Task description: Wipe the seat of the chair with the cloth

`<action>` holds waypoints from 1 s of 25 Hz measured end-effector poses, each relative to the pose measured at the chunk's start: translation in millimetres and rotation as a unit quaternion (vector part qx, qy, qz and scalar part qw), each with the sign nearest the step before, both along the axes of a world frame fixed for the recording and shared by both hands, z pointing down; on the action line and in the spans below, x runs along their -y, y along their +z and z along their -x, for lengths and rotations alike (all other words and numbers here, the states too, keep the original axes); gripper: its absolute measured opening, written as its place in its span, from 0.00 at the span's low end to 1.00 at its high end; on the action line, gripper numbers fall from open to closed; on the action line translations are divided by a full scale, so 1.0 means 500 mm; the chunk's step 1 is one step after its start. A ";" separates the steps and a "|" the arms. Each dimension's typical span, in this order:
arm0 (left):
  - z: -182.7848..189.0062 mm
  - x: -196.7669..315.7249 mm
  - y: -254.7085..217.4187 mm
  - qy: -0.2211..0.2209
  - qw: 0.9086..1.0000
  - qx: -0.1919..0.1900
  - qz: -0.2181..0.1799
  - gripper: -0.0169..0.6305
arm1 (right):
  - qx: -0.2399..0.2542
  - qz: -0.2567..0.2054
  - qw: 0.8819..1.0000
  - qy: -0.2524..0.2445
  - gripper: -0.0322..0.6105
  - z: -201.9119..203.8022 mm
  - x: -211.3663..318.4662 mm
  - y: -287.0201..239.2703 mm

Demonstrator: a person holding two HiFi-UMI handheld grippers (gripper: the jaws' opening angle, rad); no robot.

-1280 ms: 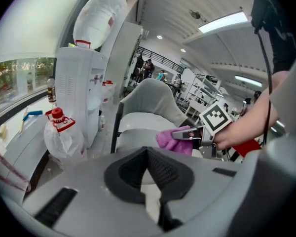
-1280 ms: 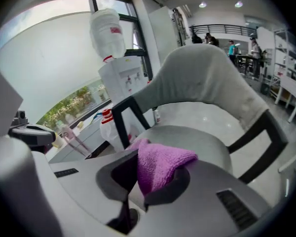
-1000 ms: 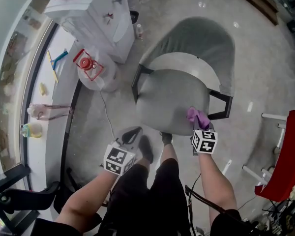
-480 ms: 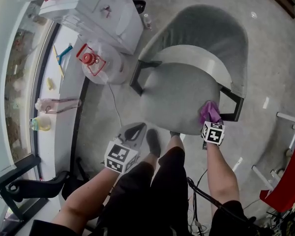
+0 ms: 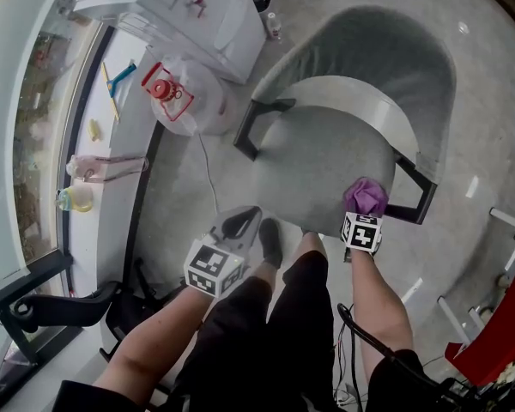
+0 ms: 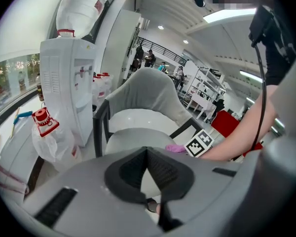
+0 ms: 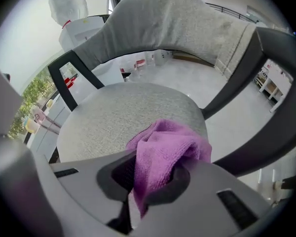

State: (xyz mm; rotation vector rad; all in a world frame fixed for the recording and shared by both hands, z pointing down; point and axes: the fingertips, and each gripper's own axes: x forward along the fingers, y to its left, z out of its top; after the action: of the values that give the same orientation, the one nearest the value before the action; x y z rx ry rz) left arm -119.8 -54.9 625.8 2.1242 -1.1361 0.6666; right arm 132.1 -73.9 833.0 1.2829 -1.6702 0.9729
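A grey upholstered chair with a round seat [image 5: 326, 166] [image 7: 123, 115] [image 6: 133, 142], curved backrest [image 5: 378, 58] and black frame stands in front of me. My right gripper [image 5: 365, 209] [image 7: 158, 177] is shut on a purple cloth [image 5: 366, 196] [image 7: 163, 152], which rests on the seat's near right edge. My left gripper [image 5: 236, 226] [image 6: 147, 169] hangs low to the left of the seat, over the floor, its jaws shut with nothing in them.
A white water dispenser [image 5: 197, 11] [image 6: 64, 88] stands left of the chair, a plastic bag with a red-capped bottle [image 5: 176, 93] beside it. A cable [image 5: 208, 178] runs on the floor. My legs and shoes [image 5: 270, 243] are at the seat's front. A red chair [image 5: 511, 316] stands right.
The right gripper has slid the cloth along the seat's front edge toward the right. The left gripper has hardly moved. The head view has shifted.
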 end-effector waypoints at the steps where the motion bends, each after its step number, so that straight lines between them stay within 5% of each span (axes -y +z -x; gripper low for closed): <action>1: 0.000 0.000 0.005 -0.003 1.000 0.001 0.004 0.04 | 0.009 0.000 1.000 -0.006 0.09 0.017 0.004 -0.001; 8: -0.014 0.001 -0.002 0.024 1.000 0.009 -0.011 0.04 | 0.051 0.007 0.997 -0.060 0.09 0.141 0.018 -0.002; 25: 0.103 -0.018 0.000 -0.068 0.998 0.006 -0.004 0.04 | 0.099 0.008 0.970 -0.220 0.09 0.446 0.050 -0.002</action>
State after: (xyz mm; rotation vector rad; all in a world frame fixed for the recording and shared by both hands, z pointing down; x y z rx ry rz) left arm -171.2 -46.0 625.8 2.0308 -1.2777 0.6132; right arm -90.9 -98.9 832.1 0.7684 -1.9842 0.8579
